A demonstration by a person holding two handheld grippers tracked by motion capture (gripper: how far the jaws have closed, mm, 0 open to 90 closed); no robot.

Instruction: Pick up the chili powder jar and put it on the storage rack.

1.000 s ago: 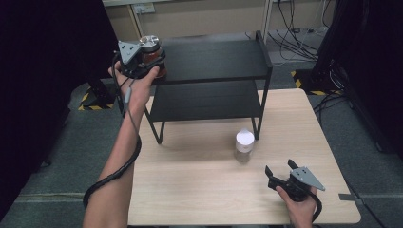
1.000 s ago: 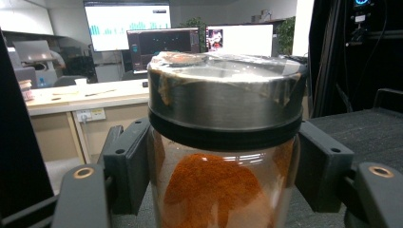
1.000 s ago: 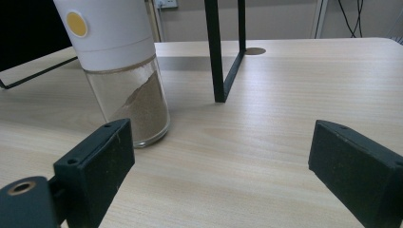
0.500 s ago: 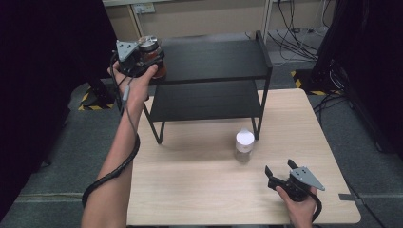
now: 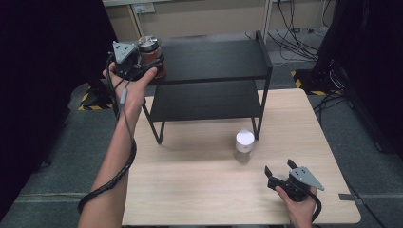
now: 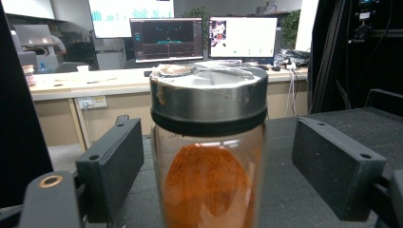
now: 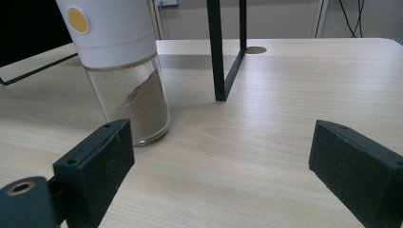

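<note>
Two jaws of the left gripper (image 6: 216, 166) standing apart on either side of a clear glass jar with a silver metal lid and orange-red powder (image 6: 209, 147) in the left gripper view, gaps visible on both sides, pads not pressing, having just been opening. From the high view, same jar (image 5: 151, 56) upright at the left end of the black metal two-tier shelf's (image 5: 214, 59) top tier, left gripper (image 5: 138, 64) at it, forearm reaching up and forward, cable trailing along the arm. Right gripper (image 5: 280, 173) resting low near the front right of the light wooden table (image 5: 190, 190), jaws wide and empty. Right gripper view: clear shaker with a white cap and brownish powder (image 7: 121, 66) just ahead, beside a shelf leg, untouched.
</note>
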